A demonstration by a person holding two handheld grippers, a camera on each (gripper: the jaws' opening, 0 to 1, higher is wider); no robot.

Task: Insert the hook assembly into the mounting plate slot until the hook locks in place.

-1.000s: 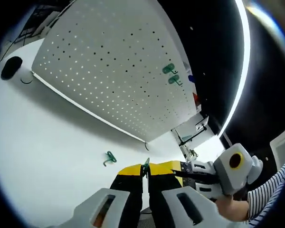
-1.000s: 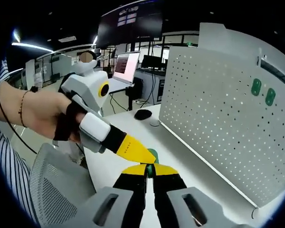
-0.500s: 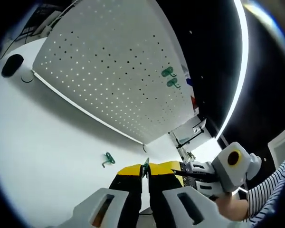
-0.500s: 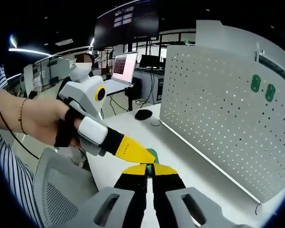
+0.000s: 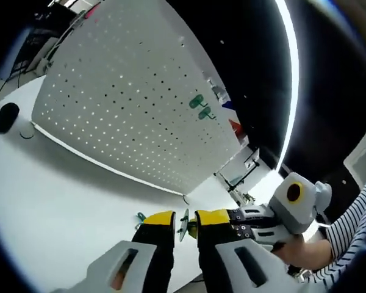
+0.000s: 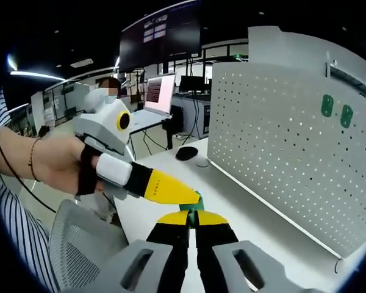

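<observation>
Your right gripper (image 6: pixel 191 218) is clamped on a green hook (image 6: pixel 192 205) above the white table (image 5: pixel 55 201); your left gripper (image 5: pixel 184 221) has its jaws slightly apart around it. The white pegboard (image 6: pixel 274 140) carries two green hooks (image 6: pixel 337 110). Monitors (image 6: pixel 160 91) fill the dark office behind.

I see a white tabletop (image 5: pixel 55 201) under bright light, with a long glowing ceiling strip (image 5: pixel 291 79) curving across the dark overhead. Behind the table I make out an office: a large dark wall screen (image 6: pixel 165 33), a lit monitor (image 6: pixel 160 93) on a desk, cables hanging below. A grey mesh chair back (image 6: pixel 79 244) sits close. A dark object, probably a mouse (image 6: pixel 186 152), rests on the table.
</observation>
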